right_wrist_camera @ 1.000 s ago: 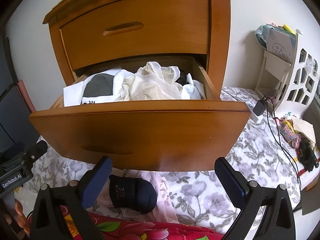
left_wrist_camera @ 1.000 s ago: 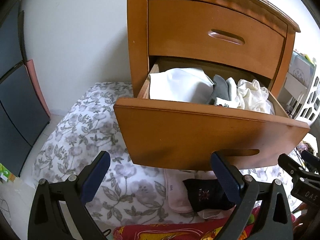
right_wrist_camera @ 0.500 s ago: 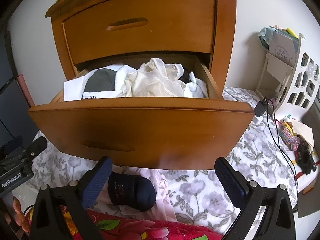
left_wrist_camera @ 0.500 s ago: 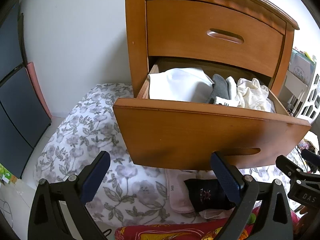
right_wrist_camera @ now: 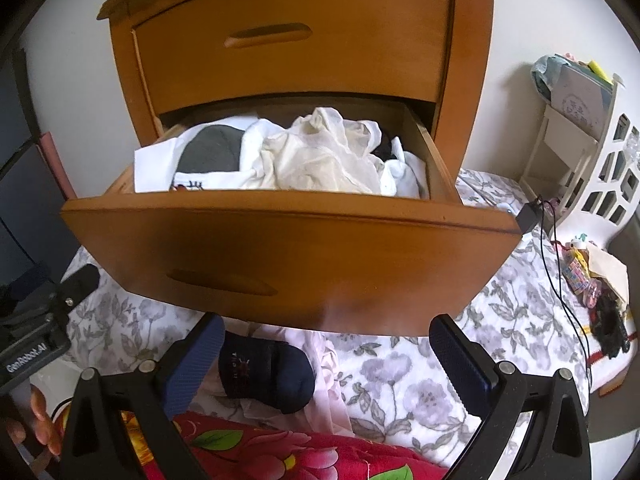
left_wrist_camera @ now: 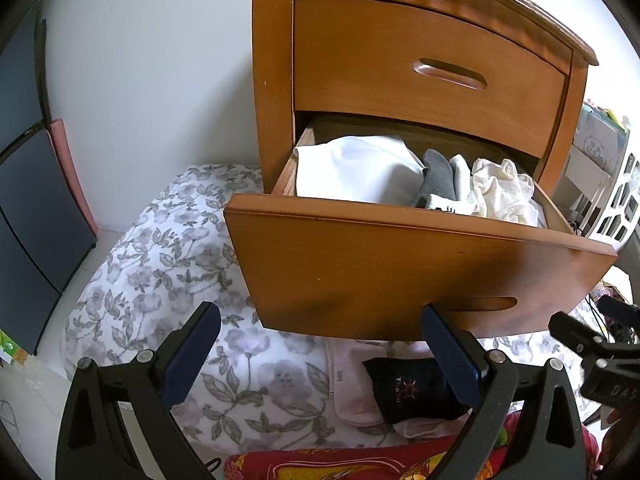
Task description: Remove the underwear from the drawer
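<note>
So the underwear (right_wrist_camera: 320, 160), that crumpled cream piece, sits in the open lower drawer (right_wrist_camera: 280, 256) of the nightstand, between grey-and-white folded stuff and the drawer's right wall. We've got our left tool (left_wrist_camera: 320, 352) and right tool (right_wrist_camera: 326, 356) below the drawer front, both spread wide, nothing held. Looks like the reach-in step: next we'd lift over the front and pinch the bunched top.

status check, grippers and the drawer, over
Left gripper open, empty; right gripper open, empty. Lower drawer pulled out, cream underwear heaped inside, untouched. Drawer front stands between both grippers and the clothes.
</note>
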`<state>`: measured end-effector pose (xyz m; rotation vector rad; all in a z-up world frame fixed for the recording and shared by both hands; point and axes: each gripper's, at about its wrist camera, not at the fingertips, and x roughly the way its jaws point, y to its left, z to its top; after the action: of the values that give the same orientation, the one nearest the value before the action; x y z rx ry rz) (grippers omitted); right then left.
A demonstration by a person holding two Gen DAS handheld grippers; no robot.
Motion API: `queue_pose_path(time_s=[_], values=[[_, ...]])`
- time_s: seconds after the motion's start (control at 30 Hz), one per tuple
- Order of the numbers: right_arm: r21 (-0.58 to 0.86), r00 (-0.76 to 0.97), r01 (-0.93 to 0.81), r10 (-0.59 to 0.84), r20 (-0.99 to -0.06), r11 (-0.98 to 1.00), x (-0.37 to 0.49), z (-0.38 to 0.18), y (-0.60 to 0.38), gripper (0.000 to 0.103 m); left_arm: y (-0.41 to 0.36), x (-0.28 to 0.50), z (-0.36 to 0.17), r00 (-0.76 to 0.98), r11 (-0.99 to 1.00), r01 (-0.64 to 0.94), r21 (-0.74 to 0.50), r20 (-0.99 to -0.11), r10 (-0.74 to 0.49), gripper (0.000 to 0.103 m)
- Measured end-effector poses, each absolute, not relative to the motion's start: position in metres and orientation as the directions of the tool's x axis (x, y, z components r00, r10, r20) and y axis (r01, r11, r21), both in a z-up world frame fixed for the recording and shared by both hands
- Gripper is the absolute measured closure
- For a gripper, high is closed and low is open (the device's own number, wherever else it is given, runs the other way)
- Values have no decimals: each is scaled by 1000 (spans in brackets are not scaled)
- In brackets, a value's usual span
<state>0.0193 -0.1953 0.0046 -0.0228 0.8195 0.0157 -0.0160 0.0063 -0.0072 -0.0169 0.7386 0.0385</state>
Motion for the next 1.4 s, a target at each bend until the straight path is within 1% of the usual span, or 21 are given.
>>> queue_pose_path(time_s=[0.13,0.3,0.47,0.6,0.87,1.0,1.13,1.4], values=[[12,695,-36,34,-719,999,21,23,-199,0,6,-15,-8,736,999,-38,-8,-677,22,3],[0,726,-57,41,-687,998,25,53,-200,0,6,-14,-9,733,999,-35,-15,-680,15,3],[5,751,-100,79,-656,995,35,88,-197,0,7,-13,-10,731,999,-34,-20,-682,11,3],[38,744,-140,130,-656,989,47,110,-194,0,8,-13,-10,729,999,-35,-26,-685,7,3],[5,768,-177,141,-625,984,72,158,-190,0,7,-13,-10,730,999,-34,-20,-684,11,3],[-2,752,-160,121,-647,987,97,171,-191,0,6,-14,-11,730,999,-32,-20,-684,9,3],[-24,724,-153,96,-683,988,115,170,-189,0,6,-14,-11,728,999,-31,-24,-685,6,3],[-77,605,-190,55,-794,979,146,123,-174,0,6,-14,-11,727,999,-23,-31,-686,-5,3]])
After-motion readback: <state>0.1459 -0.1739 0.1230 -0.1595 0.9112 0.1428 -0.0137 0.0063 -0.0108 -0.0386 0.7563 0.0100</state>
